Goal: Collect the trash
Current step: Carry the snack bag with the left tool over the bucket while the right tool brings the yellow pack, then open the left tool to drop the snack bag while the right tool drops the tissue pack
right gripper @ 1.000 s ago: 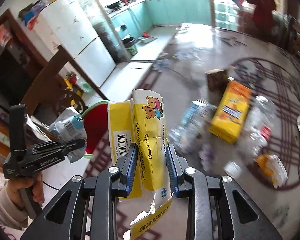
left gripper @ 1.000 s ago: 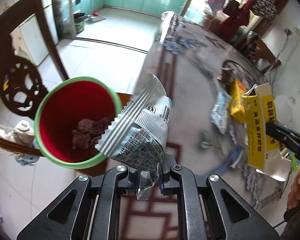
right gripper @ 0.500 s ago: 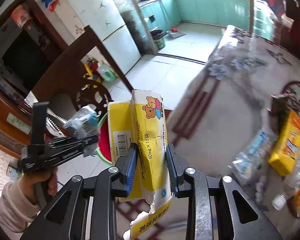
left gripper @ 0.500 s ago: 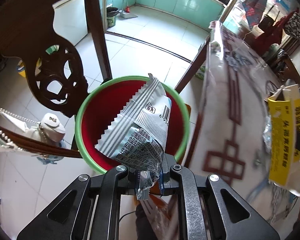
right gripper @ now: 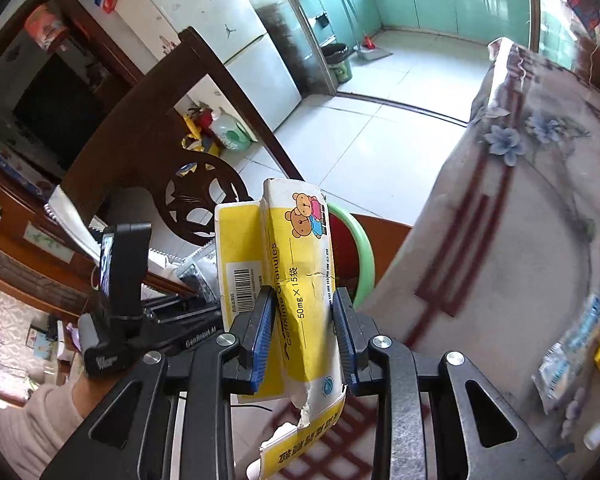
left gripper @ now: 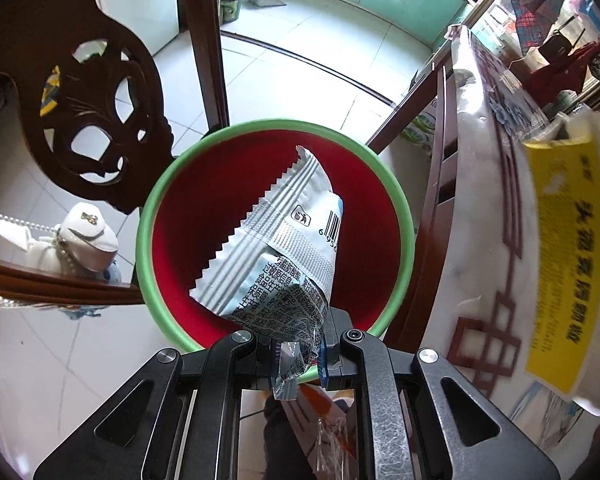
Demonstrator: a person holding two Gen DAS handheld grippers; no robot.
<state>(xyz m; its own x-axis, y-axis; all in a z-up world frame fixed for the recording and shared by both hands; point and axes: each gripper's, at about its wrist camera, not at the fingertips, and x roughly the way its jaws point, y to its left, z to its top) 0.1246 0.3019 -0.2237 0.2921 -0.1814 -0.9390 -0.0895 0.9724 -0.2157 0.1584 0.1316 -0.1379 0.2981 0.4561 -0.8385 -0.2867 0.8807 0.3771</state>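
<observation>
- My left hand-held gripper (left gripper: 298,350) is clamped tight on the crumpled lower end of a silver snack wrapper (left gripper: 278,256), pointing steeply down
- The wrapper's long axis runs up and away from the jaws, and its serrated top edge hangs inside the green rim of the red waste bin (left gripper: 274,232), so the bin mouth lies directly beneath it
- My right hand-held gripper (right gripper: 302,326) grips a torn yellow medicine box (right gripper: 296,280) across its narrow width, long axis upright
- From the right wrist view the bin (right gripper: 358,256) sits just beyond and behind the box, beside the tabletop (right gripper: 500,240) edge, not yet under it
- I judge the left hand nearer: its wrapper can drop first, while the box needs carrying further over the rim
</observation>
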